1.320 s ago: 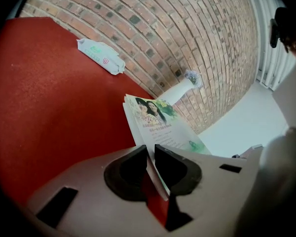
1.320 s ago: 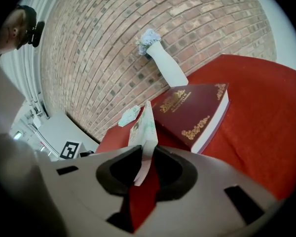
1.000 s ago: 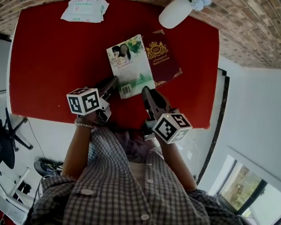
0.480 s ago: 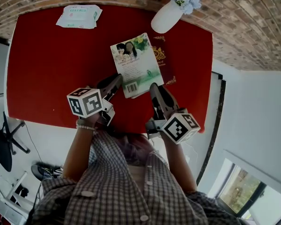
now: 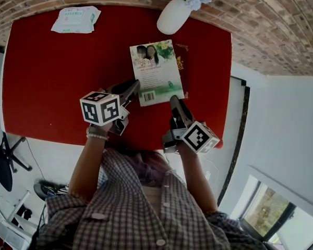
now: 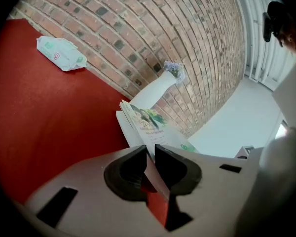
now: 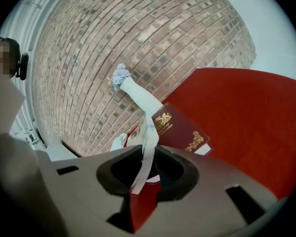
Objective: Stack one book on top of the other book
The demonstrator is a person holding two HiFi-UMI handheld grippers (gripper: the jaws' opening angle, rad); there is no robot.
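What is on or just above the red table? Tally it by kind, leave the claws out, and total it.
Books: 2 (pale book, maroon book)
Vase: 1
Wipes pack: 1
Total: 4

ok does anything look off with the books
Only the stack: the light book is offset over the maroon book, so a maroon strip shows along its right side. Nothing looks spilled or damaged.
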